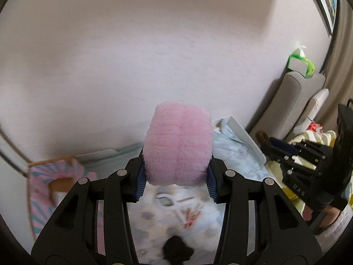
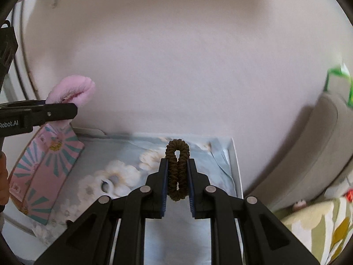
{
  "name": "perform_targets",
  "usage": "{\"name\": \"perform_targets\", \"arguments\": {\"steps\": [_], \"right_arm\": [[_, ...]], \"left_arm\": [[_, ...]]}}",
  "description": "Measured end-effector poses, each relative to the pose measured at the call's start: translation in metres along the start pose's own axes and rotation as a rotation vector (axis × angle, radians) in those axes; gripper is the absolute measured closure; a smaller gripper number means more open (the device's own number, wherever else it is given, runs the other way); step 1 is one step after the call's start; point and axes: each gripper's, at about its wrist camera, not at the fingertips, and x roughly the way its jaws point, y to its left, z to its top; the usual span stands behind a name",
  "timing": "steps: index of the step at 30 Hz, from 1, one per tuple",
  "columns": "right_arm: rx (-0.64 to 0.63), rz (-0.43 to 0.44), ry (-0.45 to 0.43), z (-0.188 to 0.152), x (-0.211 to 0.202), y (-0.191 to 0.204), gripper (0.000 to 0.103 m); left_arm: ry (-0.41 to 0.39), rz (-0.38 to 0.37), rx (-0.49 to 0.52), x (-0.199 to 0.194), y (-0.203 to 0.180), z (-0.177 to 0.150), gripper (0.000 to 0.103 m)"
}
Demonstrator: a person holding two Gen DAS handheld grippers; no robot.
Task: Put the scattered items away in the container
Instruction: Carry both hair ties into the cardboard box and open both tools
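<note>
While both are raised before the pale wall: left gripper (image 1: 176, 176), jaws pinching a pink fluffy scrunchie (image 1: 178, 148) that bulges out past the pads; right gripper (image 2: 178, 183), jaws squeezing a brown hair tie (image 2: 177, 167) flat, its loop protruding beyond the tips. Pink patterned box (image 2: 44, 172) below left.

Plain off-white wall (image 1: 154, 44), evenly lit. Right of it, a grey upholstered sofa arm (image 1: 295, 97) carries a green-and-white tissue pack (image 1: 301, 63). Above that pack hangs a dark-framed picture (image 1: 326, 2).
</note>
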Motion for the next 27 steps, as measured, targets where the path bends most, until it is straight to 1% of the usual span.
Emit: {"name": "perform_targets", "arguments": {"steps": [3,7,11,14,15,19,22,25,27], "right_arm": [[-0.039,0.023,-0.024,0.013,-0.006,0.021,0.088],[-0.105,0.074,-0.048,0.029,-0.008,0.056,0.088],[-0.175,0.143,-0.063,0.041,-0.005,0.097,0.088],[-0.227,0.204,-0.065,0.049,-0.001,0.132,0.088],[-0.250,0.233,-0.065,0.052,0.001,0.147,0.088],[-0.300,0.324,-0.043,0.053,0.012,0.189,0.088],[-0.333,0.412,-0.005,0.050,0.023,0.224,0.088],[-0.358,0.467,0.037,0.045,0.033,0.252,0.088],[-0.377,0.504,0.067,0.039,0.042,0.271,0.088]], "left_arm": [[-0.017,0.031,-0.033,-0.019,0.017,-0.003,0.062],[-0.041,0.086,-0.087,-0.049,0.050,-0.012,0.062],[-0.056,0.156,-0.140,-0.081,0.087,-0.029,0.062],[-0.051,0.211,-0.183,-0.099,0.110,-0.044,0.061],[-0.046,0.225,-0.199,-0.103,0.118,-0.051,0.061],[-0.010,0.272,-0.279,-0.115,0.148,-0.084,0.061],[0.028,0.303,-0.332,-0.120,0.168,-0.113,0.061],[0.071,0.340,-0.359,-0.116,0.178,-0.137,0.061],[0.092,0.348,-0.378,-0.114,0.183,-0.148,0.061]]}}
